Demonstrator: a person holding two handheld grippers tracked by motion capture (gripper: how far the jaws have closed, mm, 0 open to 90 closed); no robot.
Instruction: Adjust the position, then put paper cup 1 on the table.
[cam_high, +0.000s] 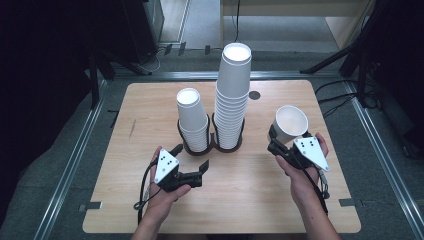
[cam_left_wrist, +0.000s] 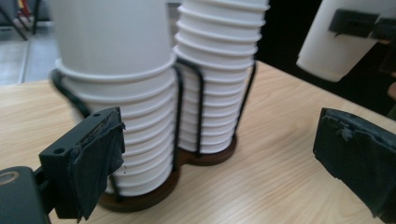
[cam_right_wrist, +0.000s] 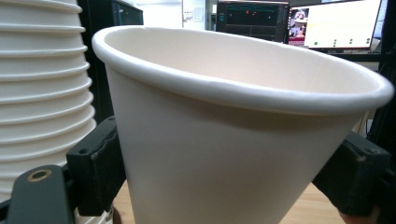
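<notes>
cup stacks (cam_high: 232, 95): 2 | loose cup (cam_high: 291, 122): 1, gripped by right claw (cam_high: 274, 142) | left claw (cam_high: 190, 157): open, empty

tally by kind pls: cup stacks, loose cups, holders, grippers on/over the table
Cup stacks: 2, the short stack and the tall stack
Loose cups: 1, the single cup clamped in the right gripper
Holders: 1, the double wire holder under both stacks
Grippers: 2, with the left gripper open
Total: 6

White paper cup (cam_high: 291, 123), tilted, lifted off table
</notes>
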